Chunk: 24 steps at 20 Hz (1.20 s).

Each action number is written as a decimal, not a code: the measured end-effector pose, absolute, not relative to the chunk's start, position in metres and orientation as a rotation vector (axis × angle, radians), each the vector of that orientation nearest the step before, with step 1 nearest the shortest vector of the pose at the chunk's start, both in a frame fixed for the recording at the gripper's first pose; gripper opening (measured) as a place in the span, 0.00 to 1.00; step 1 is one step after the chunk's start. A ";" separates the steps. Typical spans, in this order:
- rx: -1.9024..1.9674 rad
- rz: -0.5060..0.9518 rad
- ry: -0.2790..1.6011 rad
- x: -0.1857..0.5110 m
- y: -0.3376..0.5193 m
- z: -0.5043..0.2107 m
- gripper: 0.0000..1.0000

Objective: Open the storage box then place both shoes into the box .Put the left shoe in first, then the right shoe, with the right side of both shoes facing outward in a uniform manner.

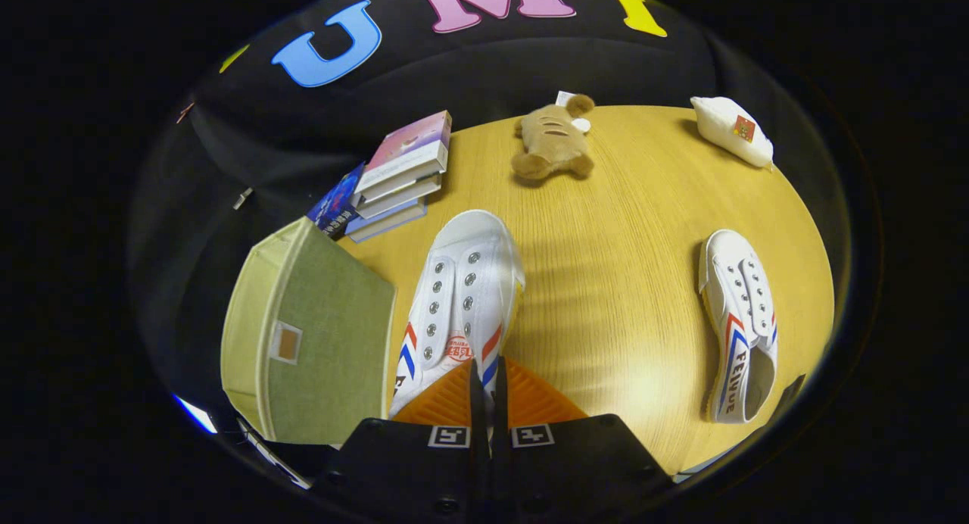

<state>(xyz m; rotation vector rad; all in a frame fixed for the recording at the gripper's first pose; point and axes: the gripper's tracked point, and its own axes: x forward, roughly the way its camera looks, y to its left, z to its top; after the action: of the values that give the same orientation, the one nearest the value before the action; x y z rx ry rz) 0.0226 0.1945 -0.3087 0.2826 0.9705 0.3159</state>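
Observation:
My gripper (pixel 484 376) is shut on a white canvas shoe (pixel 463 297) with red and blue stripes. Both fingers pinch the thin rim of its opening. Its toe points away from me, and it hangs a little above the wooden table (pixel 621 297), casting a shadow to its right. Just left of the held shoe stands the green fabric storage box (pixel 322 335), with a small label patch on its darker panel; I cannot tell whether its lid is open. The second white shoe (pixel 738 323) lies on the table far to the right, toe away from me.
A stack of books (pixel 397 176) sits behind the box at the table's far left edge. A brown plush toy (pixel 553 141) lies at the far middle, and a white pouch (pixel 733 130) at the far right.

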 end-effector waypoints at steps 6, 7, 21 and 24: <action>0.342 0.398 0.879 0.019 0.223 -0.205 0.05; 0.363 0.417 0.874 0.016 0.233 -0.192 0.05; 0.458 0.559 0.947 -0.031 0.415 -0.192 0.05; 0.428 0.548 0.963 -0.031 0.440 -0.212 0.05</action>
<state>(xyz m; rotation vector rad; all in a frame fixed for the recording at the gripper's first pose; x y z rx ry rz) -0.0312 0.4404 -0.2122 0.4276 0.9634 0.5475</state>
